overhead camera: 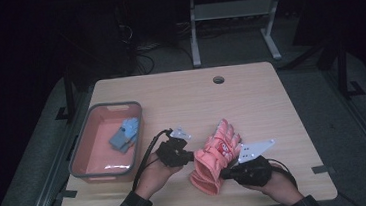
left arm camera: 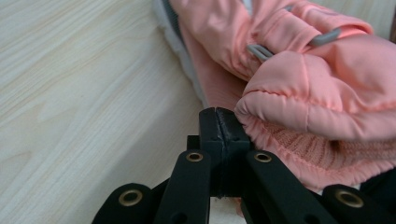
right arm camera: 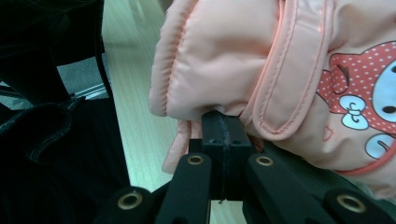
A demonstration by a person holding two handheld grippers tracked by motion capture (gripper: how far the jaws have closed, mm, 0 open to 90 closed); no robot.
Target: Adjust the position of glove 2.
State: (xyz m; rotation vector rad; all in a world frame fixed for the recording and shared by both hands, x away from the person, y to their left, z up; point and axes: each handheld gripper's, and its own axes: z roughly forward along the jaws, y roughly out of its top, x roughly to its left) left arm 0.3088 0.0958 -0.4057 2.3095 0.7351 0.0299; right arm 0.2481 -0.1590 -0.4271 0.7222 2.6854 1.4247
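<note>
Peach-pink puffy nylon is what both claws are dealing with here: a kid's winter glove (overhead camera: 214, 155) with a cartoon patch, lying near the front edge of the wooden table (overhead camera: 250, 92), cuff toward the person and fingers pointing away. Right gripper (overhead camera: 231, 173) is at the cuff end, and in its own view the jaws look pressed together with the cuff hem tucked right at the tips, so I'd say it's pinching the cuff fabric. Left gripper (overhead camera: 189, 156) comes in from the other side of the cuff, jaws also squeezed together on the ribbed knit edge as far as I can tell. My guess is grabbing both sides of the opening keeps the floppy thing from folding when it gets lifted. Further back on the left sits a red bin with a grey rim (overhead camera: 80, 142), already holding a blue glove (overhead camera: 125, 134), so that's probably where this one is headed.
</note>
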